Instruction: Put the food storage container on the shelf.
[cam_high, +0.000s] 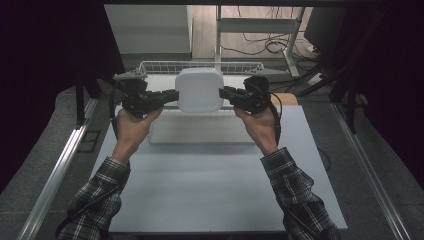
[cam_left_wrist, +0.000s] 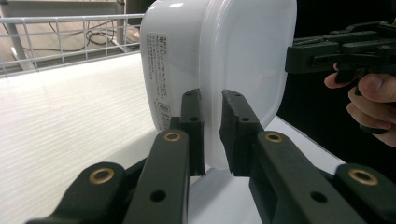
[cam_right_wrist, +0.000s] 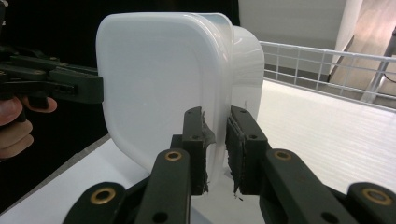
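- Left tool (cam_left_wrist: 212, 135): jaws nearly pressed together, pinching the rim of the white container (cam_high: 200, 90) at its left edge. In the high view the left tool (cam_high: 167, 96) meets the container from the left.
- Right tool (cam_right_wrist: 215, 144): jaws likewise narrow, pinching the rim on the container's opposite edge. In the high view the right tool (cam_high: 225, 93) meets it from the right.
- White container (cam_left_wrist: 219, 70): held between both tools, clear of the worktop (cam_high: 210, 190), turned so that its broad lid face stands roughly upright in the gripper views. A printed label (cam_left_wrist: 159, 79) runs down its side wall.
- Wire basket (cam_high: 200, 66): just behind the container, on the far side of the worktop.
- White tray (cam_high: 200, 131): lies on the worktop below and in front of the container.
- Progress, as judged: the two-sided grasp and the lift are done. Carrying and setting the container down remain; the wire basket behind it is the likely destination, though this cannot be confirmed.
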